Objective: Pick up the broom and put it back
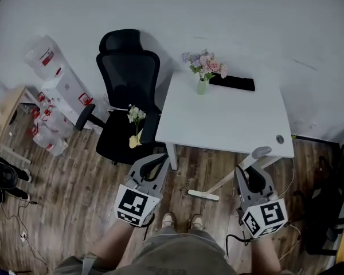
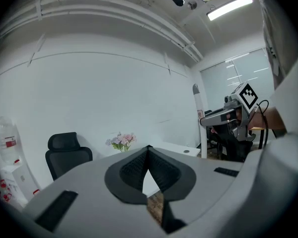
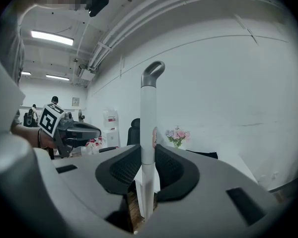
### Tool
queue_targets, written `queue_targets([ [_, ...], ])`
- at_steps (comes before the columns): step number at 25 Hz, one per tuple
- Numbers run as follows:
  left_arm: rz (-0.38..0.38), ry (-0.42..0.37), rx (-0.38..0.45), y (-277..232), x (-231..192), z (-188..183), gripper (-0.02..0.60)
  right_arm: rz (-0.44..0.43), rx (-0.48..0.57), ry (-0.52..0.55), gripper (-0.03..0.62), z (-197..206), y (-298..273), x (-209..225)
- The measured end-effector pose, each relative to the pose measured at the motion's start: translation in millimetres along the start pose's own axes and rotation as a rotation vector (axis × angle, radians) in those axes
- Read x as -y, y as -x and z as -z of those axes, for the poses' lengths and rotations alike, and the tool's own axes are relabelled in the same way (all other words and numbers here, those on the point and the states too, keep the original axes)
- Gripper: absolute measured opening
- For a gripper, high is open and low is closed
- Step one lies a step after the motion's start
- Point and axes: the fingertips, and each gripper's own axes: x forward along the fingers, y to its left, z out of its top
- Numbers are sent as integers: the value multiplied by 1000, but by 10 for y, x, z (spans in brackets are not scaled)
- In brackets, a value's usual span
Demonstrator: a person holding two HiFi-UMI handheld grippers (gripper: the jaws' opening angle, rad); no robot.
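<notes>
The broom (image 1: pixel 228 180) has a white stick with a grey hooked top (image 3: pixel 152 73) and a small white head (image 1: pixel 203 195) low by the wooden floor in front of the person's shoes. My right gripper (image 1: pixel 247 173) is shut on the stick, which stands upright between its pads (image 3: pixel 148 150). In the left gripper view the broom (image 2: pixel 197 114) rises beside the right gripper (image 2: pixel 223 115). My left gripper (image 1: pixel 155 165) is shut with its pad tips touching (image 2: pixel 148 148) and nothing between them. It hangs level with the right one, to the broom's left.
A white table (image 1: pixel 235 122) stands just ahead with a flower vase (image 1: pixel 203 73) and a black flat object (image 1: pixel 232 83). A black office chair (image 1: pixel 126 85) with yellow flowers (image 1: pixel 135 128) is to its left. Water bottles (image 1: pixel 49 96) are at far left, dark bags (image 1: pixel 327 199) at right.
</notes>
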Motion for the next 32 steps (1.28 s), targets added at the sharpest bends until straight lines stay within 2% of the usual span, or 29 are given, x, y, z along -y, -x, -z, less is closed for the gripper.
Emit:
queue_targets([
  [7, 25, -5, -5, -15, 125, 11, 15, 134, 74, -63, 107, 24, 503, 260],
  [11, 51, -23, 8, -131, 190, -51, 15, 171, 89, -65, 106, 0, 648, 343],
  [23, 231, -41, 60, -971, 732, -308, 15, 245, 112, -43, 106, -33, 752, 769],
  [27, 274, -51, 52, -1263, 940, -267, 15, 266, 88, -41, 106, 137, 762, 976],
  [32, 314, -40, 11, -1538, 1193, -36, 15, 286, 28, -41, 107, 560, 719, 1220],
])
